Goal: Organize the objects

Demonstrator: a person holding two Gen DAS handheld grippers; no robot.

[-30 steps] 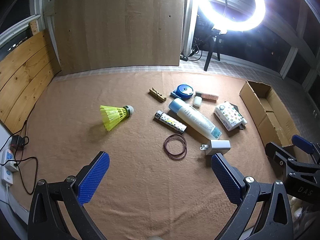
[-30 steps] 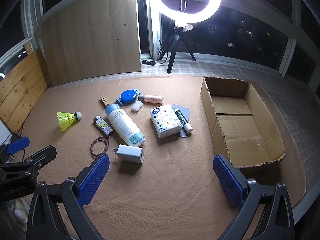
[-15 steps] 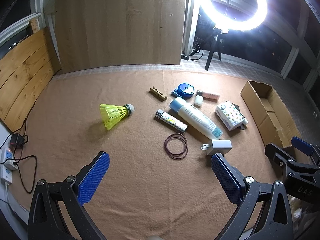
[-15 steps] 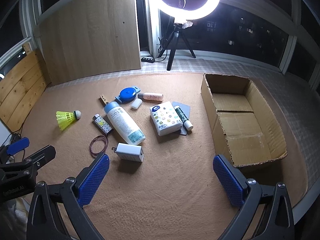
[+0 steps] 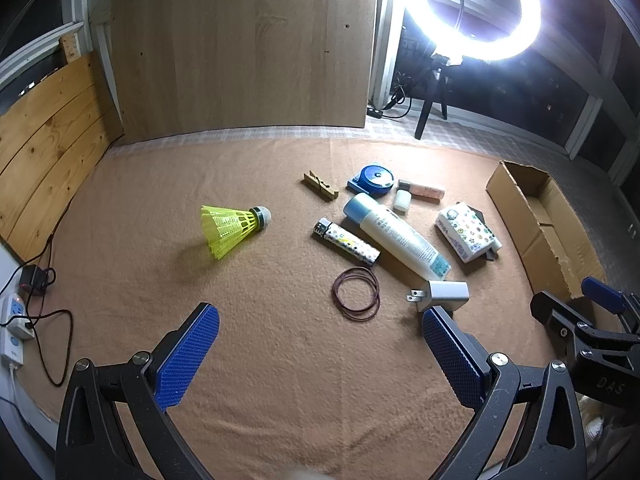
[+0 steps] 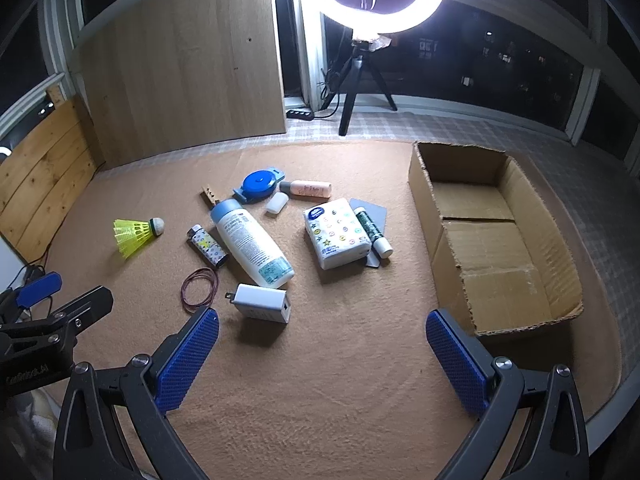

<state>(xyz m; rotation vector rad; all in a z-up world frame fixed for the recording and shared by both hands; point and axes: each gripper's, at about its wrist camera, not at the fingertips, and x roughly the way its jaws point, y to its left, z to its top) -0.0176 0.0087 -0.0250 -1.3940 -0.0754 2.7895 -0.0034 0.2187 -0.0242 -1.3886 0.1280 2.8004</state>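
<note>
Loose items lie scattered on the tan mat awaiting sorting — a yellow shuttlecock (image 6: 136, 236) far left, a white bottle (image 6: 251, 248) and charger (image 6: 262, 303) mid-mat, an apparently empty cardboard box (image 6: 496, 240) at right, likely their destination. The left gripper (image 5: 320, 360) and right gripper (image 6: 322, 360) hover low — jaws spread wide, holding nothing.

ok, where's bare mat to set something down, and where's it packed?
Free: the near strip between both grippers and the charger; the left stretch around the shuttlecock; the far mat along the wood panel; the empty cardboard box. Packed: the middle, from the clothespin and lotion bottle to the tissue pack.
</note>
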